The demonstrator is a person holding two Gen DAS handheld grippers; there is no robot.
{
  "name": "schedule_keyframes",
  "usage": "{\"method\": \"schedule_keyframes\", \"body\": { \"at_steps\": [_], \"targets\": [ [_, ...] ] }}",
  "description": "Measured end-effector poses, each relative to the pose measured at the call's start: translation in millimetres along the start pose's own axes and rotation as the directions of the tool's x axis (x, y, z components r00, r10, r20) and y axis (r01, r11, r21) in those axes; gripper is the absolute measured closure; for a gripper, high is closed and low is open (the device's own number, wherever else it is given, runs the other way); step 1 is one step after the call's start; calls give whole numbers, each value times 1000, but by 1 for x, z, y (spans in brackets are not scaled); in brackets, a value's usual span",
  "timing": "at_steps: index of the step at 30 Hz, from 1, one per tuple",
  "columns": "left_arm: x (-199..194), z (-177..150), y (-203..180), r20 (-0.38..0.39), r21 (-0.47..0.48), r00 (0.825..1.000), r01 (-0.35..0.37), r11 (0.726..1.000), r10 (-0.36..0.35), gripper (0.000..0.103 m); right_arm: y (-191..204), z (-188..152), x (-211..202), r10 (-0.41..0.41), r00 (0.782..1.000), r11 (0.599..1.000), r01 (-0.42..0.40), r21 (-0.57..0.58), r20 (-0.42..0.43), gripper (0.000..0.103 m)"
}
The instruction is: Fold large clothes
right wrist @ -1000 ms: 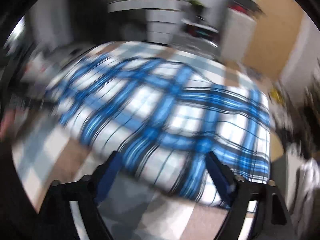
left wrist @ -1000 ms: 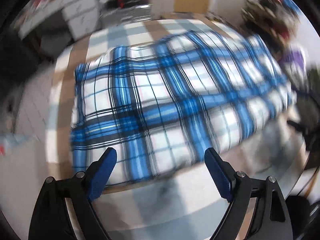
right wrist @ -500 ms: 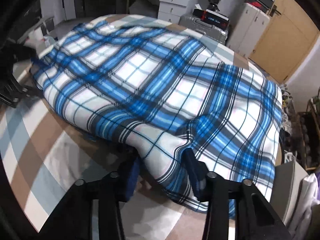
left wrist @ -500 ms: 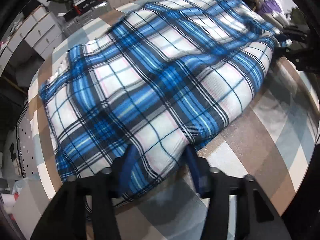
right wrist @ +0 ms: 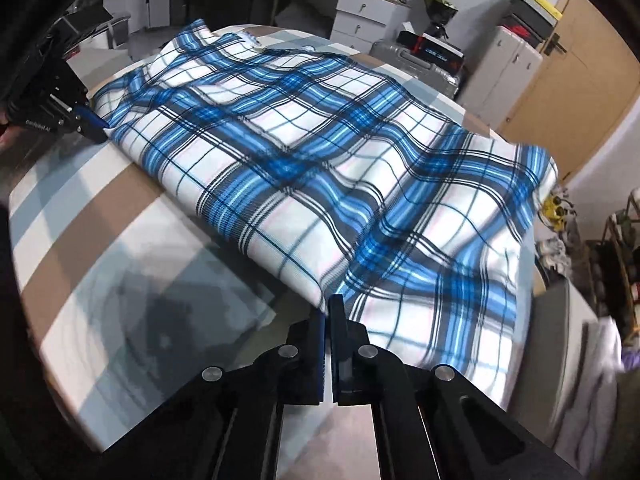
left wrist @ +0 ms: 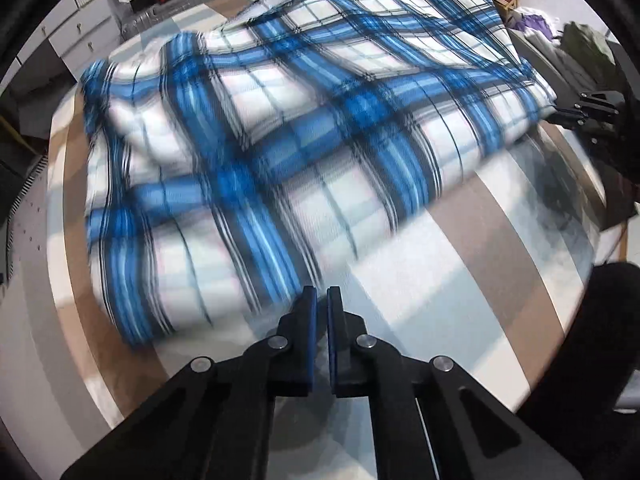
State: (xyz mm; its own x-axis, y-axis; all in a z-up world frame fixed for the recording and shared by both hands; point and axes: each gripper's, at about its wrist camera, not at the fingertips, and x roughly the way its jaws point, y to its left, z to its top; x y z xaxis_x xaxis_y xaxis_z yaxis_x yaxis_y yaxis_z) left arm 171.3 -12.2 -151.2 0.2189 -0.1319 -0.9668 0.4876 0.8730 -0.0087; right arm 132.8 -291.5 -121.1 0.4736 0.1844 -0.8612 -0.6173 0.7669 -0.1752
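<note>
A large blue, white and black plaid garment point(left wrist: 304, 128) lies folded across a table covered with a checked brown, white and grey-blue cloth point(left wrist: 480, 272). My left gripper point(left wrist: 322, 300) is shut on the garment's near corner edge. In the right wrist view the same garment point(right wrist: 320, 168) spreads ahead, and my right gripper point(right wrist: 329, 312) is shut on its near folded corner. Each gripper shows at the far end of the garment in the other's view: the right one point(left wrist: 592, 110), the left one point(right wrist: 76, 118).
White drawer units point(right wrist: 360, 8), a silver suitcase point(right wrist: 416, 64) with a box on it, a white cabinet point(right wrist: 512, 64) and a wooden door point(right wrist: 580, 72) stand behind the table. Shelves with clutter point(right wrist: 616, 256) stand at the right. The table edge curves close below me.
Both grippers went from wide open to closed on the garment's near corners. The garment now looks pulled and shifting, blurred in the left wrist view.
</note>
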Motion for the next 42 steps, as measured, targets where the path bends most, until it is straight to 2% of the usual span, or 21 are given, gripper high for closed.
{"method": "schedule_keyframes", "body": {
  "at_steps": [2,4,5,6,7,8,9,12,16,18,21,24,27,30,32,33,34,35,37,39,42],
  "targets": [
    [-20,-12,1,83,-20,994,-64,998,65,103,1,-14,-8,-33,999,999,33,-2,1,101],
    [-41,-18,12,153,-107,986,-56,993,72,101,-3,-22,-17,-50,998,998,49,25,25,100],
    [-50,-21,22,182,-186,980,-45,981,80,98,-7,-28,-25,-54,997,997,51,58,50,92],
    [-56,-25,33,200,-264,977,-12,964,67,78,-13,-32,-30,-61,996,993,54,105,60,84],
    [-58,-27,39,221,-321,975,42,946,32,49,-24,-37,-36,-31,996,981,15,191,81,66],
    [-57,-30,45,246,-371,969,79,925,16,37,-34,-42,-41,33,992,959,-65,275,120,49],
    [-58,-40,44,257,-409,966,82,909,28,27,-40,-47,-44,82,985,933,-130,335,154,44],
    [-45,-39,54,246,-520,969,111,847,24,27,-66,-57,-34,206,953,788,-296,539,223,42],
    [-30,-40,56,202,-586,979,98,805,28,27,-95,-62,-1,282,927,562,-369,740,248,40],
    [-20,-37,57,171,-615,984,72,785,45,27,-103,-63,16,339,900,452,-413,791,276,40],
    [-21,-33,57,191,-624,978,56,779,82,26,-109,-65,34,373,876,323,-433,842,307,40],
    [-16,-12,55,161,-594,978,-13,804,134,26,-116,-61,43,355,865,240,-452,859,356,39],
    [-8,7,54,136,-553,971,-89,828,195,26,-120,-49,50,303,880,228,-440,869,366,37],
    [-5,20,54,143,-538,968,-99,837,207,26,-118,-29,58,252,896,262,-426,866,365,30],
    [-6,24,55,165,-536,968,-75,841,191,48,-116,-17,61,222,901,309,-428,849,374,29],
    [-7,27,56,170,-530,969,-64,845,180,78,-115,-11,62,197,906,331,-422,844,376,30],
    [-9,26,56,173,-522,976,-26,853,136,91,-113,-7,63,171,909,344,-416,842,379,40],
    [-13,19,58,172,-524,979,-4,852,110,91,-114,-9,58,147,913,356,-407,841,380,67],
    [-22,0,62,175,-522,980,10,853,96,95,-114,-8,56,111,917,385,-395,834,383,96],
    [-25,-4,66,188,-533,980,51,845,59,97,-112,-11,53,97,908,398,-411,820,408,97],
    [-28,-13,70,203,-555,979,130,822,-17,98,-105,-13,37,58,914,457,-381,804,401,98]
  ]
}}
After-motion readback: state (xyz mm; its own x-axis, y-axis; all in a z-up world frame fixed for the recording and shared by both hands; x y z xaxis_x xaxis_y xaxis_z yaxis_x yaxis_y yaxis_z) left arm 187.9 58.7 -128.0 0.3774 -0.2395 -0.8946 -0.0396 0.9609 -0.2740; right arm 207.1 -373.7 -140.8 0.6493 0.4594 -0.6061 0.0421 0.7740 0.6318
